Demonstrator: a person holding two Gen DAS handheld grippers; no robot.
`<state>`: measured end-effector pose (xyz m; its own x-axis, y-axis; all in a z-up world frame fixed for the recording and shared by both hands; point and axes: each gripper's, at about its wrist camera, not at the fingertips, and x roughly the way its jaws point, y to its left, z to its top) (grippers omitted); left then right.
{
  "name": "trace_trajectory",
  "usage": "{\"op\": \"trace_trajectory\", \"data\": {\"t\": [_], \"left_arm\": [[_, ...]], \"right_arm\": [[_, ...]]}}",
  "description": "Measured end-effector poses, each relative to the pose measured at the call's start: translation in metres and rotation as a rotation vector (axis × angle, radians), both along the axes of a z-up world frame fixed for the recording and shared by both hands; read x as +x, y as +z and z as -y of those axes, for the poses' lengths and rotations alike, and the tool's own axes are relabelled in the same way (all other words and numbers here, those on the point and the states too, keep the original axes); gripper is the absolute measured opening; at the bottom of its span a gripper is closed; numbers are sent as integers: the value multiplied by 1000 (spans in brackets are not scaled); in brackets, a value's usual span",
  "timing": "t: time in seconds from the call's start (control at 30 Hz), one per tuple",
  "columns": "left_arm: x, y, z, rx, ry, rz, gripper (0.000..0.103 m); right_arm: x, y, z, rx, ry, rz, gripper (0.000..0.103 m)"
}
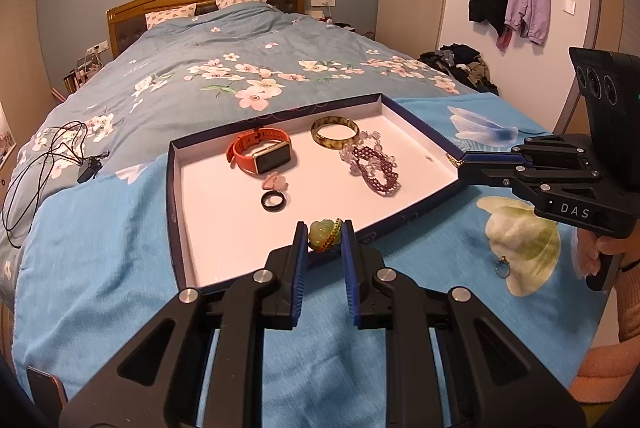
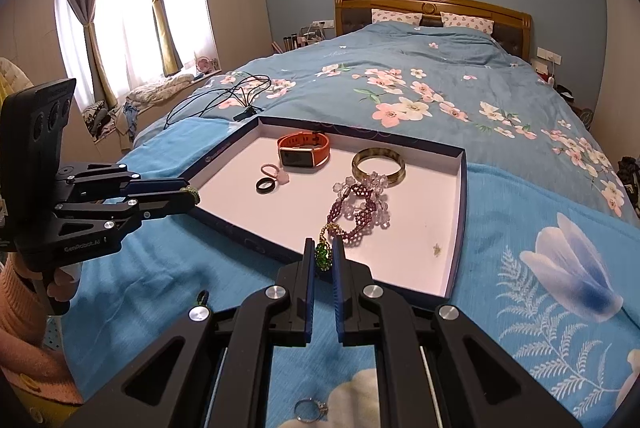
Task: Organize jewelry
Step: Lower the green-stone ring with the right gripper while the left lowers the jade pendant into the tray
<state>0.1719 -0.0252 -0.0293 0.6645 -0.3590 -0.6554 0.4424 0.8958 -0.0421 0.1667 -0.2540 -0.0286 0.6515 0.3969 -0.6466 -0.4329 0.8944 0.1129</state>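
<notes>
A shallow box tray (image 1: pixel 192 228) (image 2: pixel 456 228) lies on the blue blanket. It holds an orange watch (image 1: pixel 260 152) (image 2: pixel 304 148), an amber bangle (image 1: pixel 334 132) (image 2: pixel 378 162), a purple bead bracelet (image 1: pixel 376 168) (image 2: pixel 360 212), a black ring (image 1: pixel 274 201) (image 2: pixel 266 185) and a pink ring (image 1: pixel 274 183) (image 2: pixel 276 173). My left gripper (image 1: pixel 325 234) (image 2: pixel 191 194) is shut on a green jade pendant (image 1: pixel 322 235) at the tray's near edge. My right gripper (image 2: pixel 323 254) (image 1: pixel 456 160) is shut on a green beaded piece with gold chain (image 2: pixel 325 252) at the tray's near edge.
A silver ring (image 1: pixel 502 268) (image 2: pixel 310 410) lies on the blanket outside the tray. A black cable (image 1: pixel 44 164) (image 2: pixel 224 100) sprawls on the flowered duvet beyond the tray. Clothes pile at the bedside (image 1: pixel 460 62).
</notes>
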Motion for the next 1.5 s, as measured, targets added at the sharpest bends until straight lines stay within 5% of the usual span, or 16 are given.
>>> {"op": "trace_trajectory", "data": {"t": [1.5], "left_arm": [[54, -21, 9, 38, 45, -52, 17]], "right_arm": [[53, -13, -14, -15, 17, -67, 7]]}}
